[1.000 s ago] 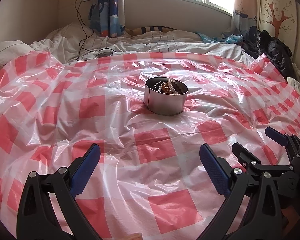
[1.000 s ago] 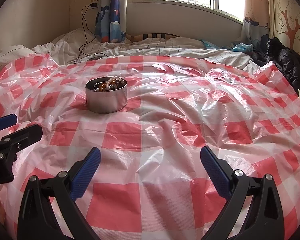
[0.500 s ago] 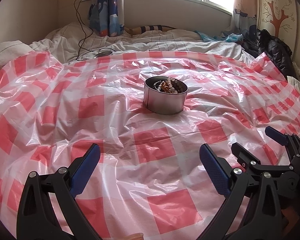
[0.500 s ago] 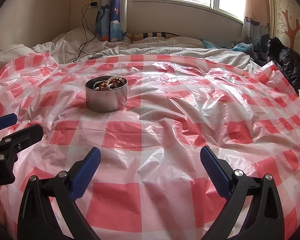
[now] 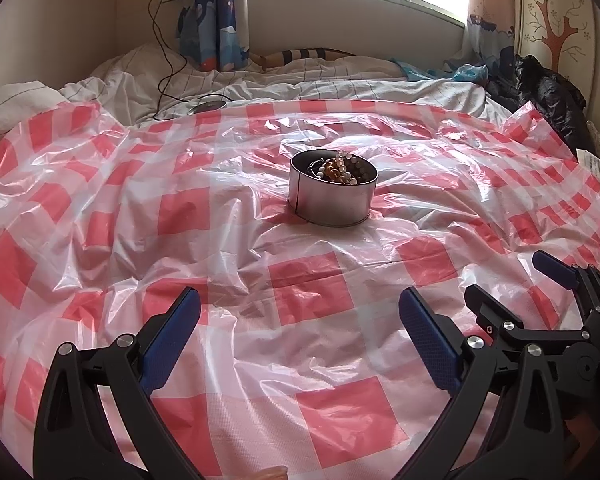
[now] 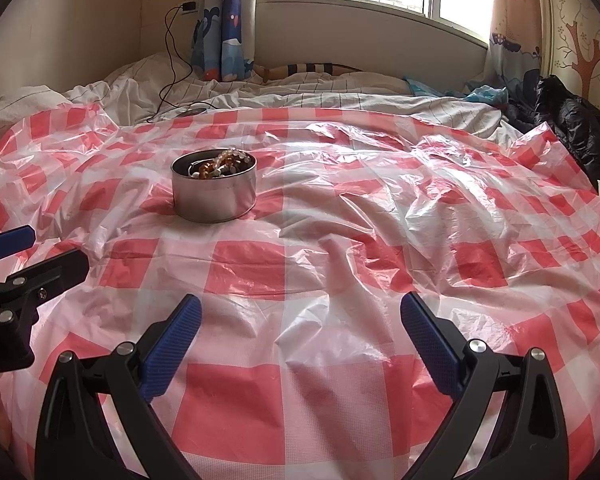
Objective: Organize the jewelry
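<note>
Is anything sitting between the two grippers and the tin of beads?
Nothing visible. Only wrinkled checkered plastic sheet lies between the open left gripper and the tin, and between the open right gripper and it. The beads sit inside the lidless tin.

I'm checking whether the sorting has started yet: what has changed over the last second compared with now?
Nothing has visibly changed. The left gripper and right gripper hover open and empty over the red-checked plastic sheet, as before. The metal tin sits in the same spot with the bead bracelets piled inside, untouched.
</note>
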Demonstrator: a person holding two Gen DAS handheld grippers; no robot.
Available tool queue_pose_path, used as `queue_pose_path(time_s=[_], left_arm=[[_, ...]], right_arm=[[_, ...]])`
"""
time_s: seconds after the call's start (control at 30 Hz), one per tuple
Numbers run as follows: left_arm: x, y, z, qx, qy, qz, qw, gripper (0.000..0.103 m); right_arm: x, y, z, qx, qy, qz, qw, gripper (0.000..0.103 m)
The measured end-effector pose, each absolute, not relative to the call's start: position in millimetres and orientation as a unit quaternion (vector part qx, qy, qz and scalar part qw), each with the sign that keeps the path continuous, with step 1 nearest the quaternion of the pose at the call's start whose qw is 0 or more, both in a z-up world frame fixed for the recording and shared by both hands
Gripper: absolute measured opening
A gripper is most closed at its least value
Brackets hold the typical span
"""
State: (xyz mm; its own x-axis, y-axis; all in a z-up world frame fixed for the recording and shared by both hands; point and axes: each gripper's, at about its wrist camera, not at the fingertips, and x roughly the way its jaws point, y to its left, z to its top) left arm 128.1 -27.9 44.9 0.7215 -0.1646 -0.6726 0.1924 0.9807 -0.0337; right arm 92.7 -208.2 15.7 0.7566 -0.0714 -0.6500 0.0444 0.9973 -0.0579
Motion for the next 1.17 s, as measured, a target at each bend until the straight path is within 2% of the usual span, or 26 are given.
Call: queue_pose_path(time_s=[0.4,0.67,0.87,1.17], left_arm=[[129,-24,43,0.016,0.365,-0.099,0.926,0.095],[137,-7,33,-0.050,0.399,-0.090,0.911,0.095],[133,-8,40,-0.010,0.374,-0.060,0.925,0.095],[147,-2,15,-0.016,0.453,-0.048,0.890,0.095]], right_arm=[[93,-208,15,-0.020,0.349,-0.030,0.937,0.095],[93,-213,8,-0.009,0.356,-0.027,0.934,0.095],[96,-221,6,0.005,0.363,-0.030,0.931,0.095],[98,-218,3,-0.009,0.369,-0.034,0.929,0.095]])
